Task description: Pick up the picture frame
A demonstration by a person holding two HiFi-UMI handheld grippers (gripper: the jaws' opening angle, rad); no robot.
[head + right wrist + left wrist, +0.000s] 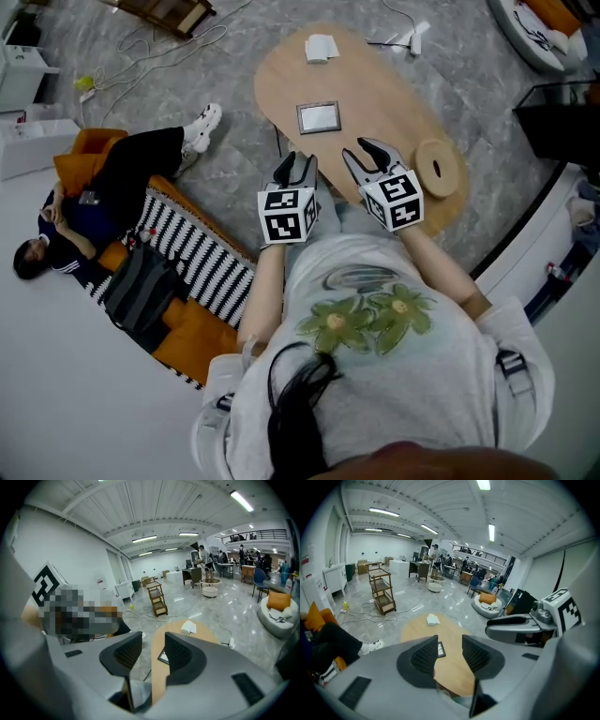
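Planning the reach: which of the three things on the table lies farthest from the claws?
The white wad at the table's far end; the frame lies mid-table, the wooden disc by its near right edge.

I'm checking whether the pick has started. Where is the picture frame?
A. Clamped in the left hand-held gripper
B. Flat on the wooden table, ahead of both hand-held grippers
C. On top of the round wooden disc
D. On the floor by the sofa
B: the picture frame lies flat on the table, beyond the left hand-held gripper and the right hand-held gripper, whose jaws are open and empty.
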